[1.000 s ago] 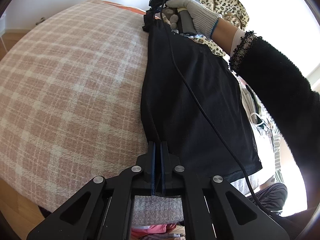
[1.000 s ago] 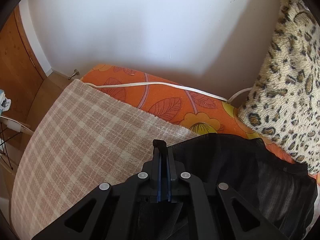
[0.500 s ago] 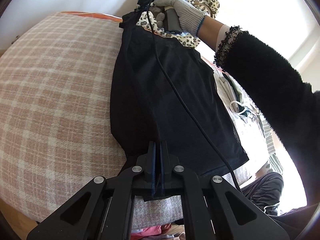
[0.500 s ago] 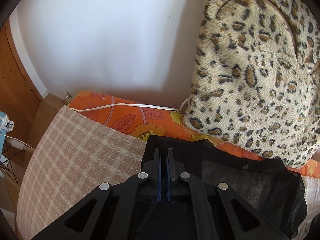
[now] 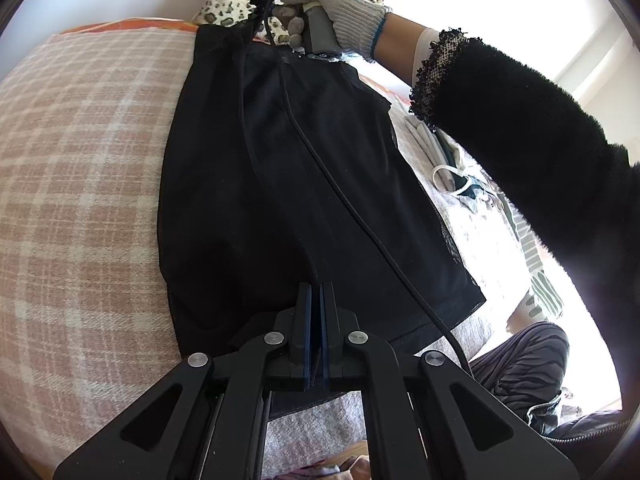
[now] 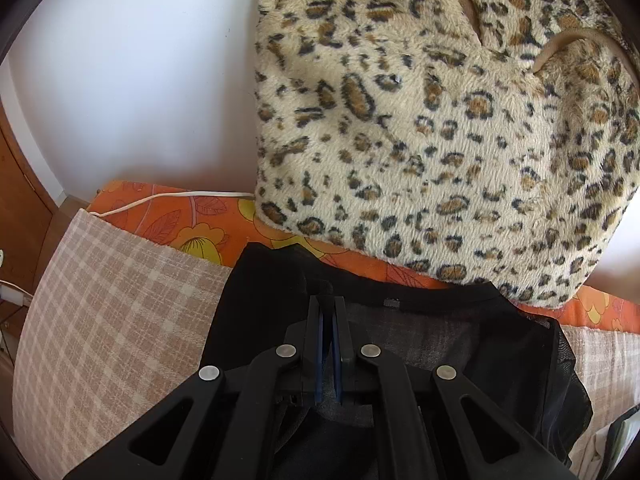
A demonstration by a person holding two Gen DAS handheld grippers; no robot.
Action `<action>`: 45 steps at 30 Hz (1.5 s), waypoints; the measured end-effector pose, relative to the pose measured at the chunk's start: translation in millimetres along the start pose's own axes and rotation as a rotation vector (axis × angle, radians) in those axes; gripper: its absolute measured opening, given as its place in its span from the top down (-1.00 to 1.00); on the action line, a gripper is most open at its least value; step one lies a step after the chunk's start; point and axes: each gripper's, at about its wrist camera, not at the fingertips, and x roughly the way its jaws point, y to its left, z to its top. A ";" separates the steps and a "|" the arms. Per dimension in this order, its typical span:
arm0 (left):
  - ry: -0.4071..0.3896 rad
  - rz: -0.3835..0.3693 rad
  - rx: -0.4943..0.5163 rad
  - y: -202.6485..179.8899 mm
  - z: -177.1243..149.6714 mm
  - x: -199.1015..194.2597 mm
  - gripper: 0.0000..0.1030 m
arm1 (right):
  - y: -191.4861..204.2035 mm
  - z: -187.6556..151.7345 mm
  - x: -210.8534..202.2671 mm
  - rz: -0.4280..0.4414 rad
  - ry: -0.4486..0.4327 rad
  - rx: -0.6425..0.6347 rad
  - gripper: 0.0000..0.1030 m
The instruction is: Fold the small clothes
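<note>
A black sheer garment (image 5: 288,184) lies stretched lengthwise on the pink plaid blanket (image 5: 80,184). My left gripper (image 5: 316,300) is shut on its near edge. My right gripper (image 6: 328,312) is shut on the far edge of the same garment (image 6: 460,340), close to the leopard-print cushion (image 6: 440,120). In the left wrist view the gloved right hand (image 5: 336,12) holds the right gripper at the far end, and its black cable (image 5: 340,200) trails across the cloth.
The plaid blanket (image 6: 100,300) covers an orange floral sheet (image 6: 192,220) with a white cord. Other clothes (image 5: 460,176) lie to the right of the garment. A dark striped garment (image 5: 524,360) sits at the near right. A white wall stands behind.
Both grippers carried the black garment to the right across the blanket. The right gripper now sits close under the leopard cushion. Both stayed shut.
</note>
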 end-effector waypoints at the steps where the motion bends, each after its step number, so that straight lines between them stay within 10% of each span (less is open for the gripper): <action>1: 0.010 -0.004 -0.004 -0.6 -0.6 3.0 0.96 | -4.1 -1.2 1.4 -0.004 0.003 0.006 0.98; 14: 0.088 -0.074 0.044 -28.5 1.1 28.8 0.73 | -24.7 -12.7 7.0 -0.041 0.011 0.004 0.96; 19: 0.108 -0.102 0.074 -42.1 -3.2 31.7 0.48 | -31.7 -14.7 9.2 -0.051 0.045 0.023 0.33; 28: 0.072 -0.119 0.085 -44.5 -16.2 4.3 0.43 | -63.9 -36.4 -62.6 -0.002 -0.013 0.065 0.31; 38: -0.060 -0.003 0.033 -10.0 -30.4 -38.0 0.42 | -75.1 -124.1 -163.8 0.148 -0.054 0.057 0.29; 45: 0.005 0.006 -0.123 23.7 -39.6 -19.5 0.42 | -72.1 -218.6 -205.7 0.251 -0.010 0.034 0.28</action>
